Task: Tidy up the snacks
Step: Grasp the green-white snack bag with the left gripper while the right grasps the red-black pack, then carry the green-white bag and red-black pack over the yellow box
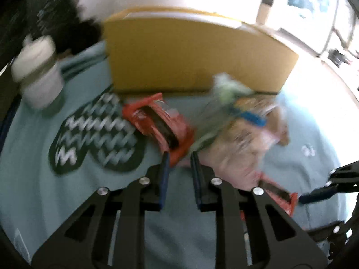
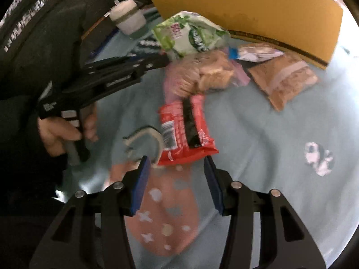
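Note:
A red snack packet [image 1: 161, 123] lies on the blue cloth in front of the cardboard box [image 1: 190, 51]. My left gripper [image 1: 179, 157] has its pads closed narrowly on that packet's near corner. Right beside it are a pink bag of biscuits [image 1: 242, 143] and a green bag [image 1: 228, 87]. A second red packet [image 2: 186, 130] lies just ahead of my right gripper [image 2: 177, 165], whose fingers stand apart on either side of the packet's near edge without touching it. A brown pouch [image 2: 287, 78] and a small white packet [image 2: 253, 52] rest against the box [image 2: 258, 6].
A white jar [image 1: 38, 74] stands at the far left. A black-and-white chevron mitt [image 1: 96, 134] lies left of the red packet. A pink patterned mitt [image 2: 166, 213] lies under my right gripper. A hand [image 2: 60, 132] holds the left gripper's handle. Blue cloth [image 2: 269, 145] covers the table.

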The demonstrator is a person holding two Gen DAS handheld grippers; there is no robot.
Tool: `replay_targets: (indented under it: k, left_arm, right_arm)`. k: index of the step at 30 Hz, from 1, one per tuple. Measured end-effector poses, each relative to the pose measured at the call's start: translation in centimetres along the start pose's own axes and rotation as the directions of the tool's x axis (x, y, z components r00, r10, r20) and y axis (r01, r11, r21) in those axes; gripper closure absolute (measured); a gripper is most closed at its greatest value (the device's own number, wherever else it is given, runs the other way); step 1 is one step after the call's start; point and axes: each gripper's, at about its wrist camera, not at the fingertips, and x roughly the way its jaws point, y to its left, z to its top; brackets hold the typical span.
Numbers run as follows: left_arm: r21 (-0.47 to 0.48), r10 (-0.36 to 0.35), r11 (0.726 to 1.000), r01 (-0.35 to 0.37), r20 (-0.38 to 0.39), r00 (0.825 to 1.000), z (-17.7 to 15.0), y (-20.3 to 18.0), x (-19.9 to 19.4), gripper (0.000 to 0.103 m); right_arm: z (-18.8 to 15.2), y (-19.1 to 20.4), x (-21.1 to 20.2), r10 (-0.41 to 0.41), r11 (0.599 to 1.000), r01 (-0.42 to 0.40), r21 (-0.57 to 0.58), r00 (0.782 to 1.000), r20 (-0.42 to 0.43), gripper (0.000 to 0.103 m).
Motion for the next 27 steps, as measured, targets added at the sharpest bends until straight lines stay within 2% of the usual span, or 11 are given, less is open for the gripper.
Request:
replay_targets:
  k: [2, 3, 4, 5, 9, 14, 15, 16, 17, 22, 27]
  left_arm:
    - [-0.031, 0.011, 0.999, -0.011, 0.002, 1.000, 0.0, 0.5, -0.2, 0.081]
    - [-0.023, 0.014, 1.000, -0.014, 0.011, 1.000, 0.2, 0.4, -0.3, 0.069]
    - [-0.005, 0.015, 1.000, -0.015, 0.026, 1.000, 0.7, 0.1, -0.4, 0.041]
    - [0.008, 0.006, 1.000, -0.007, 0.037, 0.999, 1.2, -0.2, -0.6, 0.032]
    - [0.087, -0.024, 0.996, 0.018, 0.072, 0.997, 3.5, -2.3, -0.6, 0.024]
    - [0.228, 0.040, 0.973, -0.045, 0.026, 0.999, 6.2, -5.3, 2.7, 0.019]
    - [0.239, 0.029, 0.971, -0.032, 0.013, 0.999, 6.8, -5.6, 3.1, 0.029]
    - [0.243, 0.014, 0.970, -0.014, 0.001, 1.000, 7.3, -5.5, 3.3, 0.083]
    - [0.244, 0.000, 0.970, 0.004, -0.017, 1.000, 7.7, -5.5, 3.6, 0.092]
    - [0.189, -0.068, 0.979, 0.074, -0.039, 0.997, 7.4, -4.3, 3.1, 0.093]
    - [0.023, -0.103, 0.994, 0.103, 0.027, 0.994, 6.2, -2.2, 0.0, 0.093]
  right_arm:
    - [0.6, 0.4, -0.3, -0.070, 0.997, 0.071, -0.036, 0.997, 0.026, 0.043]
    - [0.9, 0.5, -0.3, -0.089, 0.995, 0.090, -0.049, 0.996, 0.030, 0.036]
    - [0.9, 0.7, -0.3, -0.089, 0.994, 0.091, -0.059, 0.996, 0.031, 0.032]
    - [0.6, 0.0, -0.7, -0.080, 0.994, 0.082, -0.072, 0.996, 0.029, 0.032]
    - [2.2, 1.9, 1.0, -0.095, 0.986, 0.098, -0.131, 0.995, 0.026, 0.032]
    - [3.2, 3.4, 4.6, -0.158, 0.971, 0.152, -0.186, 0.987, -0.018, 0.037]
    - [3.3, 3.2, 4.5, -0.170, 0.970, 0.164, -0.180, 0.985, -0.014, 0.042]
    - [3.4, 2.7, 4.2, -0.164, 0.975, 0.160, -0.155, 0.986, -0.013, 0.058]
    - [3.5, 1.5, 3.7, -0.111, 0.990, 0.109, -0.085, 0.994, -0.021, 0.059]
    - [2.8, -2.3, 2.0, -0.023, 0.995, 0.025, 0.100, 1.000, -0.018, 0.059]
    - [2.0, -4.6, -1.3, 0.065, 0.969, -0.080, 0.232, 0.995, 0.073, 0.059]
